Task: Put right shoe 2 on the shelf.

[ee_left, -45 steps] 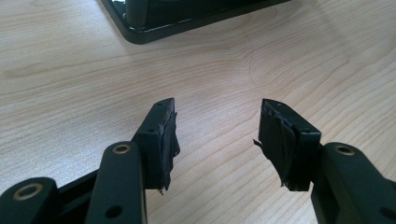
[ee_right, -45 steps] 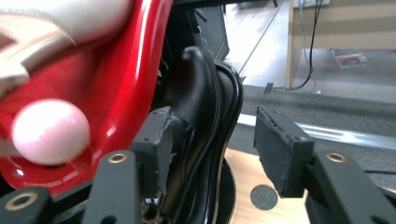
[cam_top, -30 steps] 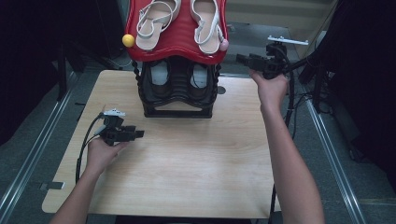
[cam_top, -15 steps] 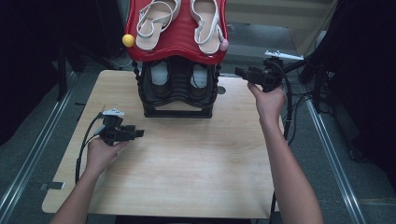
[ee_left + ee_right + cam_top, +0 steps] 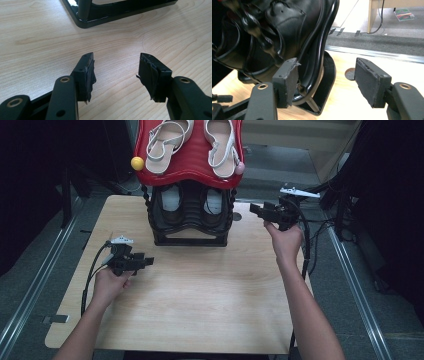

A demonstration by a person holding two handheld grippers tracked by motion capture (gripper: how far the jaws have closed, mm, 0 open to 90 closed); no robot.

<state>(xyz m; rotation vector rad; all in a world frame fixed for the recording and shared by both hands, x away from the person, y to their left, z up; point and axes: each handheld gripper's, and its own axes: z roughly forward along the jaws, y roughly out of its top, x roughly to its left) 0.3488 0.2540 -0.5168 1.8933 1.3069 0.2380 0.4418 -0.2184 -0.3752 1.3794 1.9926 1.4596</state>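
A shoe rack stands at the far middle of the wooden table (image 5: pixel 200 300). Its red top shelf (image 5: pixel 190 167) carries two pale sandals (image 5: pixel 167 142). Black shoes (image 5: pixel 172 205) sit on the black lower tier. My left gripper (image 5: pixel 149 262) hovers low over the table, left of the rack's front, open and empty. In the left gripper view its jaws (image 5: pixel 117 56) stand apart above bare wood, with the rack's base (image 5: pixel 120 12) ahead. My right gripper (image 5: pixel 254 209) is at the rack's right side, open and pointing at it. Its jaws (image 5: pixel 327 62) frame the rack's black frame (image 5: pixel 322 37) and a black shoe (image 5: pixel 287 22), touching neither.
A yellow ball (image 5: pixel 136 163) and a pink ball (image 5: pixel 240 168) cap the red shelf's front corners. A round hole (image 5: pixel 236 216) is in the table right of the rack. Metal floor rails (image 5: pixel 30 285) run along both sides. Cables trail off the table's right edge.
My right gripper has come down beside the rack's right side and edged slightly toward it. The left gripper has stayed where it was.
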